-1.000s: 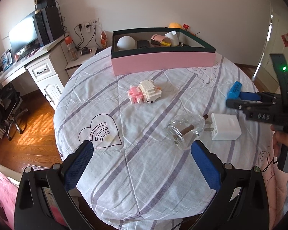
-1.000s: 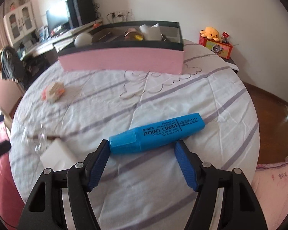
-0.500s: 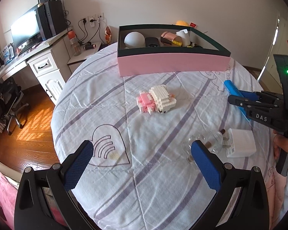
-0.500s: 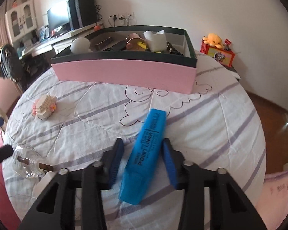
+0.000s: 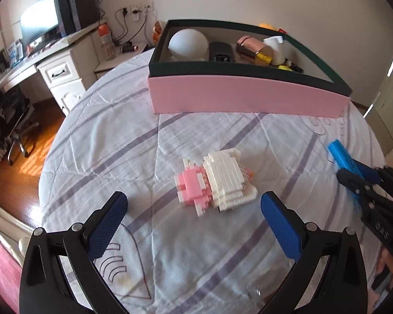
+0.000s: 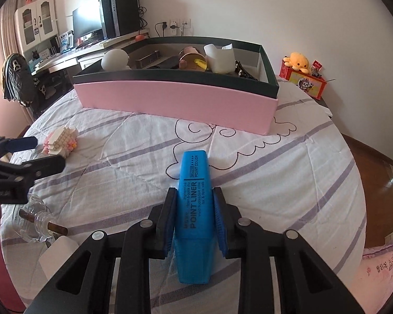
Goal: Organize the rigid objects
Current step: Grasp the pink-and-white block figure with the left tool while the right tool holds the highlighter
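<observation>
Right gripper: jaws closing, pads clamped on blue highlighter, pointing boxward.
Left gripper: jaws wide, nothing gripped; brick toy just ahead.
Pink box: beyond, bare cloth between.

We see the right hand-held gripper closing, pads clamped on something; left hand-held gripper spread wide, angled down.

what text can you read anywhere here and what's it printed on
"POINT LINER": large, along the blue highlighter.
"POINT COLOR": small, near the highlighter's far end.
The highlighter's finer print lines: too small to read surely.
Raised letters on the right hand-held gripper: blurred, unreadable.
Red box by the wall: picture only.
</observation>
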Motion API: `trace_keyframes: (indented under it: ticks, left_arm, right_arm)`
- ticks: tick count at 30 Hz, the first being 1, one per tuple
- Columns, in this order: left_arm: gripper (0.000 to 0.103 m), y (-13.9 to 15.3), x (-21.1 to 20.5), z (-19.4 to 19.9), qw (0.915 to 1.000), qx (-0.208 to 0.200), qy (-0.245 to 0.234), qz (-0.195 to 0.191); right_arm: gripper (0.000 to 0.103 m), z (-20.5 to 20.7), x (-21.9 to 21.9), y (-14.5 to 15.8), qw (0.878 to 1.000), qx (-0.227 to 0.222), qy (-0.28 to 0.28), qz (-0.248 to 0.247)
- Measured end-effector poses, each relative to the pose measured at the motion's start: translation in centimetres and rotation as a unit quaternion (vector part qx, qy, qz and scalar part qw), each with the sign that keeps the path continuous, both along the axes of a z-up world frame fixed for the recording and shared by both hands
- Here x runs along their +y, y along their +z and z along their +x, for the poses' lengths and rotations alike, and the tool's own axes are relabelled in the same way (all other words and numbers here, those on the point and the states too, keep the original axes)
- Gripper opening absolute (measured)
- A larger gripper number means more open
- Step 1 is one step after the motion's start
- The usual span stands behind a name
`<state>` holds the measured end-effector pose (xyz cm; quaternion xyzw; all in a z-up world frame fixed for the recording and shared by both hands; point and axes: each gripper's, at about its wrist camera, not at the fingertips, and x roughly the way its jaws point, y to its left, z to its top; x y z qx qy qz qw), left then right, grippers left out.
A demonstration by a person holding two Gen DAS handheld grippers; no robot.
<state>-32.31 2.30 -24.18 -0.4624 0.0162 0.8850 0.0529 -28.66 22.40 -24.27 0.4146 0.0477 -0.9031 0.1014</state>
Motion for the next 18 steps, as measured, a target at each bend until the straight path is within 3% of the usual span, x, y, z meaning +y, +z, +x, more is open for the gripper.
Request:
trace_keyframes:
  ticks: [3, 5, 8, 9, 10, 18]
  left_arm:
    - [0.102, -0.22, 0.31, -0.71, 0.9999, 0.009, 0.005, -0.001]
    - [0.097, -0.25, 0.61, -0.76, 0.9998, 0.021, 0.0, -0.004]
    - [0.082, -0.34, 0.81, -0.72, 0.9995, 0.029, -0.009, -0.003]
    - [0.068, -0.21, 0.87, -0.66, 0.9994, 0.033, -0.013, 0.001]
    - [0.061, -0.09, 0.89, -0.61, 0.9992, 0.037, -0.016, 0.005]
    - [0.061, -0.17, 0.83, -0.49, 0.9991, 0.038, -0.019, 0.006]
  right_arm:
    - [0.027, 0.02, -0.13, 0.02, 1.0, 0.002, 0.0, 0.004]
    - [0.027, 0.01, -0.04, 0.01, 1.0, 0.002, 0.001, 0.002]
    - [0.027, 0.02, -0.04, 0.01, 1.0, 0.002, 0.001, 0.002]
    - [0.027, 0.02, -0.09, 0.01, 1.0, 0.003, 0.001, 0.004]
    - [0.027, 0.01, -0.13, 0.01, 1.0, 0.003, 0.001, 0.005]
    - [0.027, 0.02, -0.04, 0.0, 1.0, 0.004, 0.001, 0.004]
